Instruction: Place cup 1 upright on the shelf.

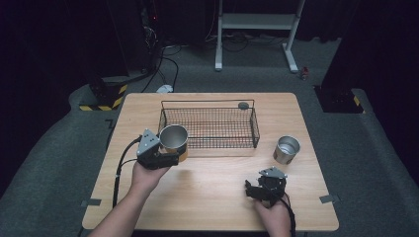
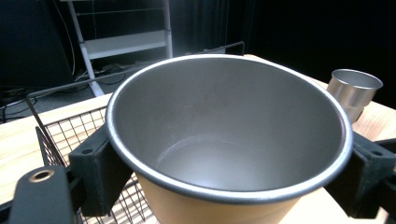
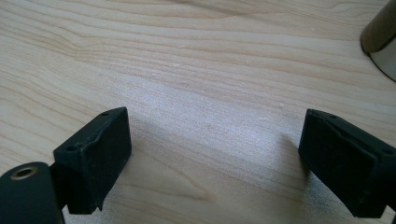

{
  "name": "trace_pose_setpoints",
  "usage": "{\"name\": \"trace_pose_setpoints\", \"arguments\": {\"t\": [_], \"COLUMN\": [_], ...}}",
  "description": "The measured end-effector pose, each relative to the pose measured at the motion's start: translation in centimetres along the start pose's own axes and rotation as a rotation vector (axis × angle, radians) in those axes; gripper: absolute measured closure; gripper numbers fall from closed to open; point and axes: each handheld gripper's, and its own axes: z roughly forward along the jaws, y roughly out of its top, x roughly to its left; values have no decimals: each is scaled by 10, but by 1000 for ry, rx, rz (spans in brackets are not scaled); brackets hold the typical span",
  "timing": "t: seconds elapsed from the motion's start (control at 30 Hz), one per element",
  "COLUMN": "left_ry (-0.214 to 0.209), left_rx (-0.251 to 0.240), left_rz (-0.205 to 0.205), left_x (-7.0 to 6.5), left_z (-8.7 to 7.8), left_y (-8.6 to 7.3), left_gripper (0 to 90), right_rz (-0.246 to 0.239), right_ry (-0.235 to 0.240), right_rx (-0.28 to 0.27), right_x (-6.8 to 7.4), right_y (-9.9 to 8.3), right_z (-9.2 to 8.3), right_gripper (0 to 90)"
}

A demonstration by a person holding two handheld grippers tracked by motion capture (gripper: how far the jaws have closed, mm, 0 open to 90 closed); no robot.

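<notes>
A cup (image 1: 174,138) with an orange outside and a grey metal inside hangs over the near left corner of the black wire basket (image 1: 255,129). My left gripper (image 1: 170,155) is shut on it; in the left gripper view the cup (image 2: 224,140) sits between the two black pads (image 2: 100,163), which press its sides just under the rim. My right gripper (image 1: 257,190) rests low over the table near the front right. Its jaws (image 3: 215,154) stand wide open with bare wood between them.
A steel cup (image 1: 286,149) stands upright on the wooden table (image 1: 212,197), right of the basket and beyond my right gripper; it shows as well in the left gripper view (image 2: 355,91). A small dark round thing (image 1: 243,105) sits at the basket's far right corner.
</notes>
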Motion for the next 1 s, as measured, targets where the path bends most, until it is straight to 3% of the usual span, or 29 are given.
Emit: {"name": "trace_pose_setpoints", "arguments": {"t": [0.5, 1.0], "left_ry": [13, 39], "left_rx": [-16, -13], "left_rz": [-12, -39], "left_x": [9, 22], "left_z": [21, 52], "left_y": [24, 32], "left_gripper": [140, 140], "right_rz": [0, -1], "right_ry": [0, 0], "right_rx": [0, 0], "right_x": [0, 0], "right_y": [0, 0], "right_z": [0, 0], "right_gripper": [92, 92]}}
